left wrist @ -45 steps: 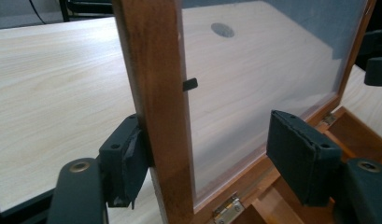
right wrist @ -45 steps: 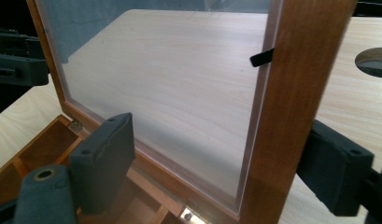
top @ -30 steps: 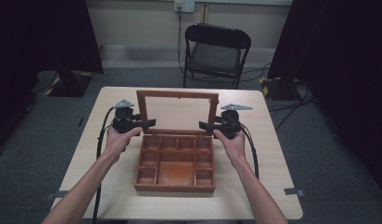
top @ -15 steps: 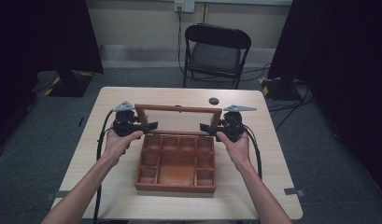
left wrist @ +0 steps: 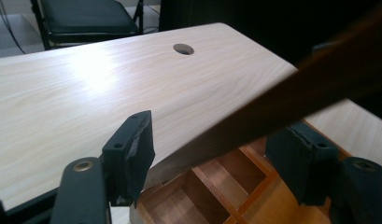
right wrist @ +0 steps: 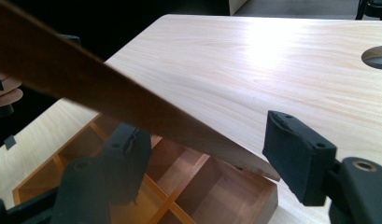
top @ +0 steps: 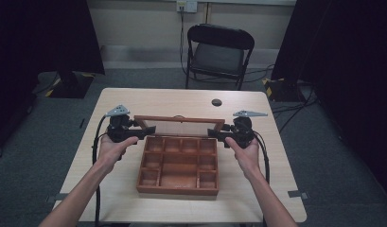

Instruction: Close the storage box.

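The box [top: 179, 165] sits mid-counter [top: 125, 101], its lid [top: 179, 119] half lowered at 12 o'clock. My left tongs [top: 150, 130] and right tongs [top: 213, 133] stand apart, straddling the lid's side rails unclamped. I judge closing remains.

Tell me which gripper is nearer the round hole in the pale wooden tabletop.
Right. The right gripper lies just this side of the hole; the left gripper is farther off, leftward.
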`<state>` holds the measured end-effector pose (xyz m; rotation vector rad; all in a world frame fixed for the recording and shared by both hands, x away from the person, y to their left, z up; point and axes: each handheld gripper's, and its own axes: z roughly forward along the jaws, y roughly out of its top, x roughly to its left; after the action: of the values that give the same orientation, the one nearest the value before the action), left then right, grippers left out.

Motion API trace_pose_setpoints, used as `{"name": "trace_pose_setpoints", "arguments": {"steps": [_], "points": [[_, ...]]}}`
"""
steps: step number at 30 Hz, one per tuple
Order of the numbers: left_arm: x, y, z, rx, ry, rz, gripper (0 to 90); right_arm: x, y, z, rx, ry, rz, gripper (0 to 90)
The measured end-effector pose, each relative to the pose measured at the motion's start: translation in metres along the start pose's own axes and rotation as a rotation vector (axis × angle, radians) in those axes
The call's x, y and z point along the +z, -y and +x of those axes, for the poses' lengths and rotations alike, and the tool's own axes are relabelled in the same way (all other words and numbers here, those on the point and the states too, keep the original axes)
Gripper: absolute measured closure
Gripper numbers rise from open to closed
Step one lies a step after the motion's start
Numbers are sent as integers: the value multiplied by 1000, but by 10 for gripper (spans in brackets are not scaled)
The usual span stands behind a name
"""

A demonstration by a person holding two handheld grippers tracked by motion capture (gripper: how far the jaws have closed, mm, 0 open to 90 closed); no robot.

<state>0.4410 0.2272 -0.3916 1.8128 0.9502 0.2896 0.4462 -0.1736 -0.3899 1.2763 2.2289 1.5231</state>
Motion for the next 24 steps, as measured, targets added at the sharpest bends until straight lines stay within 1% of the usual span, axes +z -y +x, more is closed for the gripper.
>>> {"name": "trace_pose_setpoints", "arguments": {"steps": [1,3,4,5,6,7,8,9,10,11,12,13,15,16,17,18,19,22,24], "points": [[0,2,0,18,-20,10,326,-1,1,1,0,4,2,321],[-1,5,2,-5,-4,18,325,-2,2,3,-3,3,6,320],[-2,6,2,-5,-5,20,320,-2,4,2,-9,-2,5,315],[-2,6,2,6,-12,21,309,-2,5,3,-6,-2,11,314],[-3,6,2,18,-16,25,304,-3,6,2,-14,5,13,314],[-4,5,2,22,-15,26,304,-4,7,1,-8,14,16,315],[-4,5,1,22,-16,29,304,-5,8,0,-5,10,12,315],[-4,4,1,22,-14,28,300,-6,9,0,-7,15,19,313],[-4,4,0,17,-11,25,293,-7,9,-1,-20,32,26,309],[-4,4,0,13,-7,24,288,-8,11,-2,-17,36,39,309],[-5,4,-1,12,-5,23,283,-8,13,-3,-11,24,54,309],[-5,5,-1,18,-6,27,275,-9,14,-4,-13,24,71,310],[-5,5,-2,15,-5,31,266,-11,17,-4,-25,49,97,325],[-6,5,-2,23,-8,36,260,-13,18,-4,-37,65,111,347],[-6,6,-3,25,-9,35,254,-15,19,-4,-51,85,122,351],[-6,6,-3,24,-8,37,248,-17,21,-3,-60,102,122,354],[-5,6,-3,26,-9,38,239,-19,21,-4,-58,111,123,357],[-5,6,-4,19,-6,39,224,-25,21,-7,-39,127,113,372],[-6,6,-5,31,-8,45,223,-29,19,-10,-24,129,98,374]]}}
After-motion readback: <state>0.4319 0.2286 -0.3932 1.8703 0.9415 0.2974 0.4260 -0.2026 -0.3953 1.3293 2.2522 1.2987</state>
